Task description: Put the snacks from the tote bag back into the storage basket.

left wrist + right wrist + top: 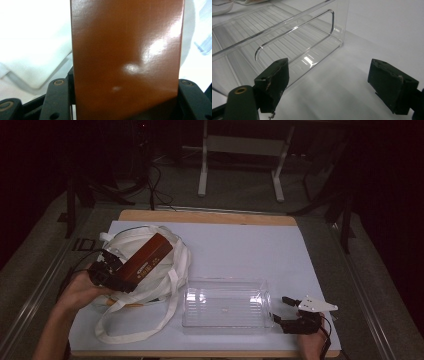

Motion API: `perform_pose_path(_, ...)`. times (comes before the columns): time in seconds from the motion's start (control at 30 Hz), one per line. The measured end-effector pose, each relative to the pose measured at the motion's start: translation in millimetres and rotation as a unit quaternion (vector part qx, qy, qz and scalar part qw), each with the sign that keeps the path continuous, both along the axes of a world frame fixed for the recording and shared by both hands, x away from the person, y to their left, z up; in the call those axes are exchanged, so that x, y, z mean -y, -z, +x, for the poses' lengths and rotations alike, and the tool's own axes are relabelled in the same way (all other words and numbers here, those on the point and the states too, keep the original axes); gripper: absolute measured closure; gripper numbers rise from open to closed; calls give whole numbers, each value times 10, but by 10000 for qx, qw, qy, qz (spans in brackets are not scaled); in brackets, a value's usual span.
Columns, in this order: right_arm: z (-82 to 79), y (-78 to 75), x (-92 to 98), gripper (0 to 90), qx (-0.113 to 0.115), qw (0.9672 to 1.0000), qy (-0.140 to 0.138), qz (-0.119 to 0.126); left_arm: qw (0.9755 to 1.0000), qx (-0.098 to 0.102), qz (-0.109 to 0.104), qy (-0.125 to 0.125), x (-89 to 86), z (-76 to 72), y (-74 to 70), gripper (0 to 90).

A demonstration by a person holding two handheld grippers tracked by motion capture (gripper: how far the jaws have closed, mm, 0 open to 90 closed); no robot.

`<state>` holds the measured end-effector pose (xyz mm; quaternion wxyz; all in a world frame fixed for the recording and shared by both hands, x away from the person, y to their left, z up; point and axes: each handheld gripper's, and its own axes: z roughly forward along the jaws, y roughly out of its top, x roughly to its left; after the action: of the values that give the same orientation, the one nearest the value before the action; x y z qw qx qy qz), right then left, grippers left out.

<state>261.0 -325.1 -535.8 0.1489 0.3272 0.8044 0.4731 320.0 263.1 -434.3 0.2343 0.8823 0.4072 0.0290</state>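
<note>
Our left tongs point(112, 270) clench a glossy brown rectangular box point(146, 261) over the white cloth tote bag point(150, 285); right tongs point(283, 309) sit released beside the clear ribbed plastic bin point(226, 306), nothing inside.

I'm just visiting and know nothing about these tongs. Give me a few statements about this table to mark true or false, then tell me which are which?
1. The left tongs grip a brown box. True.
2. The clear plastic bin is full of items. False: it is empty.
3. The right tongs are clamped on the bin. False: they are open beside its end wall.
4. A white tote bag lies under the brown box. True.
5. The bin sits on top of the bag. False: it rests on the white table cover, beside the bag.
</note>
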Motion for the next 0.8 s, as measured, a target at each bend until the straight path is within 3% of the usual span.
perform_pose_path(0.33,0,1,-1,172,3,10000,1,1,9989,223,-105,387,74,-109,-135,434)
perform_pose_path(0.8,0,1,-3,172,3,10000,3,-3,9960,292,-76,837,178,-173,-225,434)
